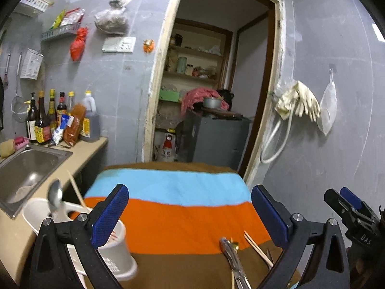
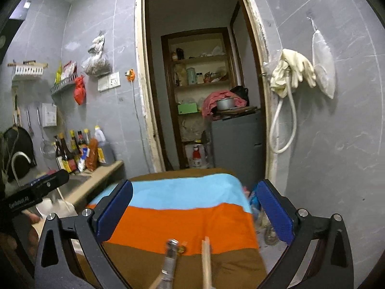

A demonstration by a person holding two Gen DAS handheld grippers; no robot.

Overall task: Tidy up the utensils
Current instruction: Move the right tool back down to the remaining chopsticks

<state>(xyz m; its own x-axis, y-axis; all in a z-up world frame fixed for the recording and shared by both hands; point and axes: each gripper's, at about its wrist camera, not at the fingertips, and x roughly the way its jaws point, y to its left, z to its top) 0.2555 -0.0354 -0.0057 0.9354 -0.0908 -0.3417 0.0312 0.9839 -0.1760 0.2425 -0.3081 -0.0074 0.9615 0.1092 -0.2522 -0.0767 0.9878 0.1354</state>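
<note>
The metal utensil and the chopsticks lie loose on the striped cloth, low between the fingers of the left claw and likewise just below the right claw — both claws stand wide, nothing in either. Off the left claw's left finger sits the white holder, a spoon already standing in it. So the job looks part done, I'd say: the next pick calls for dipping down onto one piece and closing. The cloth's far edge drops off ahead toward the doorway; the counter hems the left side — plenty of air above.
</note>
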